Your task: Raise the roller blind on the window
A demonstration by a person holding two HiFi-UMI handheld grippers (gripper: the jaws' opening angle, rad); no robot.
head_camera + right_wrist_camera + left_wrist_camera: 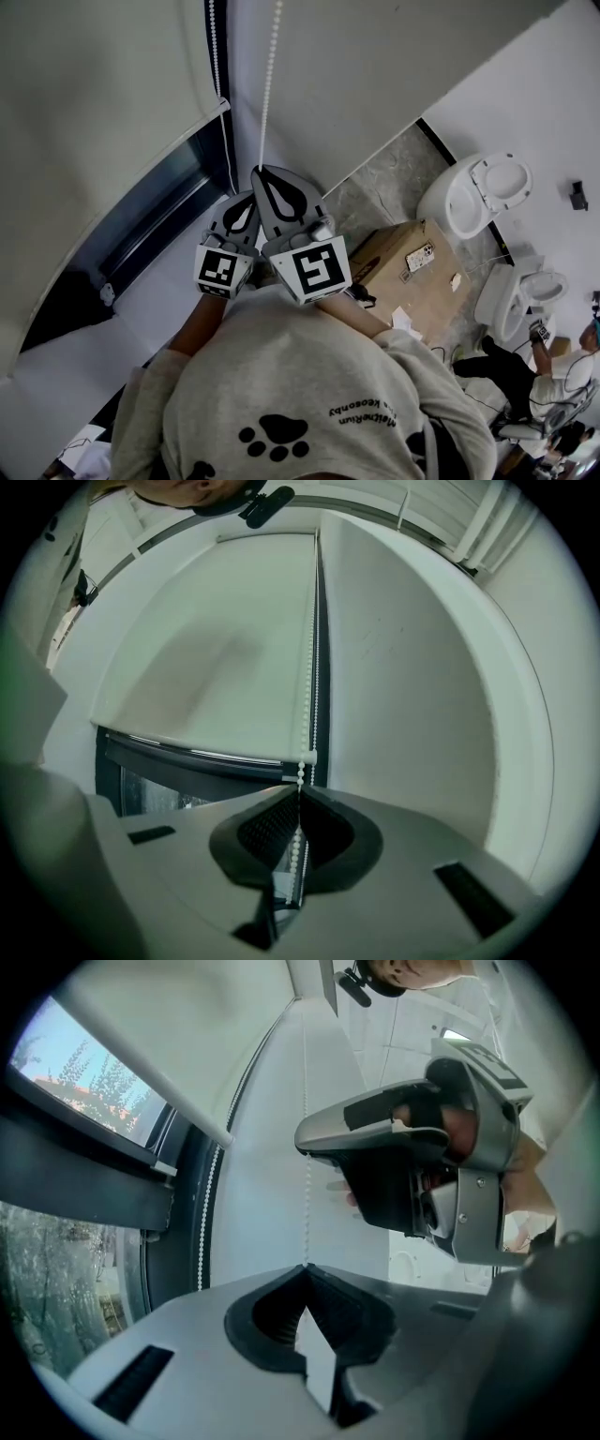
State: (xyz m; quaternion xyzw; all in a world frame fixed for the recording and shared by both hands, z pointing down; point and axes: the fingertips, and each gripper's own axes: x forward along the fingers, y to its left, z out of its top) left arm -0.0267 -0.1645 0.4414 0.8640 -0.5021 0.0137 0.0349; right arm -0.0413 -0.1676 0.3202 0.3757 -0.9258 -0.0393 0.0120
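The pale roller blind (103, 103) covers the upper part of the window (66, 1279); its bottom bar (197, 752) hangs above a strip of dark glass. A white bead chain (270, 84) drops along the window's right side. My right gripper (262, 172) is shut on this chain, and beads run between its jaws (298, 794). Just below it, my left gripper (250, 195) is shut on the same strand (306, 1222), which stretches taut up from its tip to the right gripper (412, 1157). A second strand (217, 56) hangs free beside the frame.
A cardboard box (408, 267) stands on the floor right behind me. Two white toilets (473, 192) (525, 291) are past it by the wall. Another person (525, 375) crouches at the far right. The white sill (141, 309) runs below the window.
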